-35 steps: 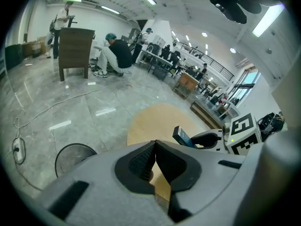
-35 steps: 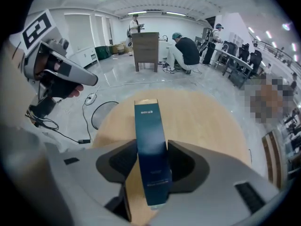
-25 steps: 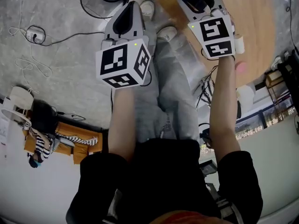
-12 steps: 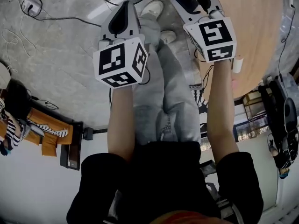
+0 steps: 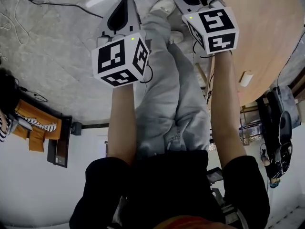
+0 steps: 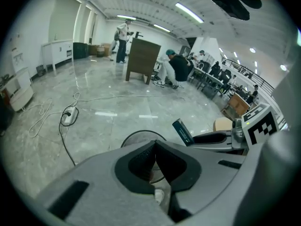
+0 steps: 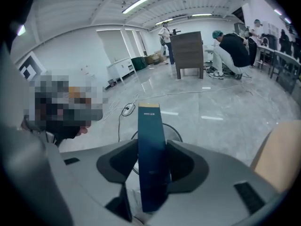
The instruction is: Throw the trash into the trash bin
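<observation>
Clamping a slim dark-teal carton (image 7: 150, 126) upright between its pads, the right gripper (image 7: 153, 149) hovers near the round trash bin (image 7: 179, 132) on the grey floor; the left gripper (image 6: 155, 146), jaws pressed together and empty, hangs just left.

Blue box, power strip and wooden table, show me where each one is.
blue box (image 7: 151, 159), right gripper view, middle of its dark face.
power strip (image 6: 69, 115), left gripper view, its white body.
wooden table (image 5: 267, 42), head view, bare top.
</observation>
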### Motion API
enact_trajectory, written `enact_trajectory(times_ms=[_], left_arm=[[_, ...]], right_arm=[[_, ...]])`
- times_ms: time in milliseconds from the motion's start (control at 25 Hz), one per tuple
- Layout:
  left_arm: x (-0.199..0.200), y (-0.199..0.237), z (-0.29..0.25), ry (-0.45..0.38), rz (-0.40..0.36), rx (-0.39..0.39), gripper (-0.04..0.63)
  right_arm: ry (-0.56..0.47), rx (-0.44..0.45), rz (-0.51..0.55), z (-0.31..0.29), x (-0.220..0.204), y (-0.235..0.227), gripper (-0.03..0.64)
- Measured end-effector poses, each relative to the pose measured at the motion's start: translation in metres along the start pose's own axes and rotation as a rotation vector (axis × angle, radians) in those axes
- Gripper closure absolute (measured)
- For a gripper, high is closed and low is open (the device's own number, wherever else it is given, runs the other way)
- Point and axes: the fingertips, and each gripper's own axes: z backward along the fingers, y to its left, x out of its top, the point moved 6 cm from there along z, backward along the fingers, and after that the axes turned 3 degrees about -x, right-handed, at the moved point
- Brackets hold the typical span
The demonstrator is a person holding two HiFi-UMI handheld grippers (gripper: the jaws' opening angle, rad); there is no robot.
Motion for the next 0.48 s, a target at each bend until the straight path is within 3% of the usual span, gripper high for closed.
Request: enact_trajectory(times_ms=[480], left_arm=[[-0.030, 0.026, -0.024, 0.030, 0.008, 0.010, 0.588]], right_arm=[[0.055, 0.007, -0.150, -0.083, -0.039, -0.005, 0.429]])
